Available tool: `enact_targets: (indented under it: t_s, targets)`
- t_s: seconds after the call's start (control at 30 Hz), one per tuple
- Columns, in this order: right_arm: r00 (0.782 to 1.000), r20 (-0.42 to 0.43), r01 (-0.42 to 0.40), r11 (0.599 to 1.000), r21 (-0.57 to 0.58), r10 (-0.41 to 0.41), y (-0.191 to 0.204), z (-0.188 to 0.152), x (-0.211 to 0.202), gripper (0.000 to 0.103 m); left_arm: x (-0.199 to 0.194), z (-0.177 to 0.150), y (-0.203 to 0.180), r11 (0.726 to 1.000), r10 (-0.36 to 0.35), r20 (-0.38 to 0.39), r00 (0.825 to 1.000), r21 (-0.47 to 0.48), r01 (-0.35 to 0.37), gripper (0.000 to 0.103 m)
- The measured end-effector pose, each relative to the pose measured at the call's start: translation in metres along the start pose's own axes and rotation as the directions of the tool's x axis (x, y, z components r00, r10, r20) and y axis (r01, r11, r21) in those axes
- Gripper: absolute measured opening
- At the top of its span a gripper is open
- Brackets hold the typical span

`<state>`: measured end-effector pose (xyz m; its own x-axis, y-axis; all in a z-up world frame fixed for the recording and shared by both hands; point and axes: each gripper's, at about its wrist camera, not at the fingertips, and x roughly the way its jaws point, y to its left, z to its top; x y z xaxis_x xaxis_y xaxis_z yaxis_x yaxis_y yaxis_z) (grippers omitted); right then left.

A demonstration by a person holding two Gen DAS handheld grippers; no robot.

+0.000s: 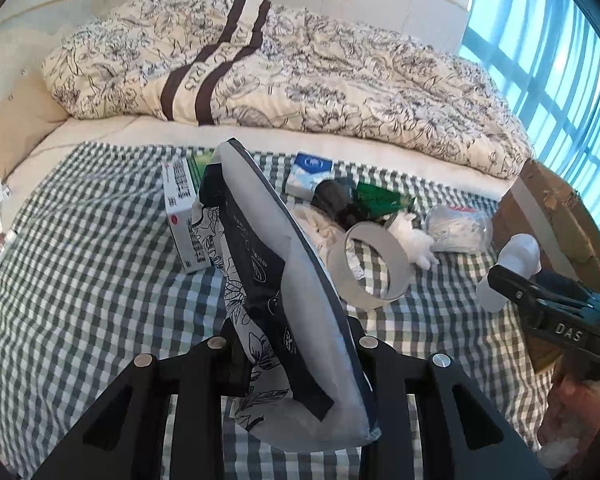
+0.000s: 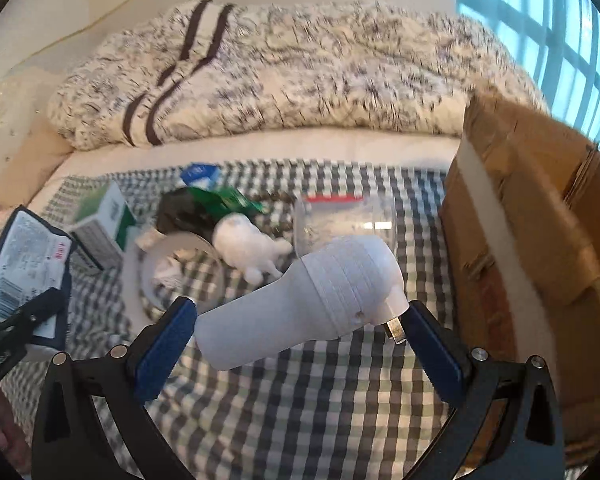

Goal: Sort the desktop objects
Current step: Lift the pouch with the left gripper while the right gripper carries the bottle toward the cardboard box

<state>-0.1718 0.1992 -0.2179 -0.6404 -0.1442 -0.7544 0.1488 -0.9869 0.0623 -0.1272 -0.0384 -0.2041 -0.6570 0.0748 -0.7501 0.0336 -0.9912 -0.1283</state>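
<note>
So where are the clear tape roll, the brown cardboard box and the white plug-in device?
clear tape roll (image 1: 370, 266): left wrist view, inner band.
brown cardboard box (image 2: 540, 200): right wrist view, side wall.
white plug-in device (image 2: 312, 300): right wrist view, ribbed body.

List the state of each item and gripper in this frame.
Left gripper: shut on pouch.
Pouch: held, lifted.
Right gripper: shut on white plug-in device.
White plug-in device: held, lifted.
Tape roll: on edge.
Clear jar: on its side.
Cardboard box: open.
</note>
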Motion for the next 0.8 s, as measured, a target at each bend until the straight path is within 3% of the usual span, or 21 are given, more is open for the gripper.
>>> enact_targets:
  t_s: [0.37, 0.8]
  targets:
    - [0.990, 0.139, -0.017, 0.999, -0.035, 0.022, 0.016, 0.007, -0.082, 0.103, -0.070, 0.011, -0.007, 1.000, 0.002, 0.118, 0.993, 0.015, -0.003, 0.028]
    - [0.961, 0.276, 0.007, 0.999, -0.049, 0.007, 0.015, 0.002, -0.173, 0.103, -0.142, 0.015, -0.032, 0.998, -0.030, 0.237, 0.971, 0.054, 0.017, 0.028]
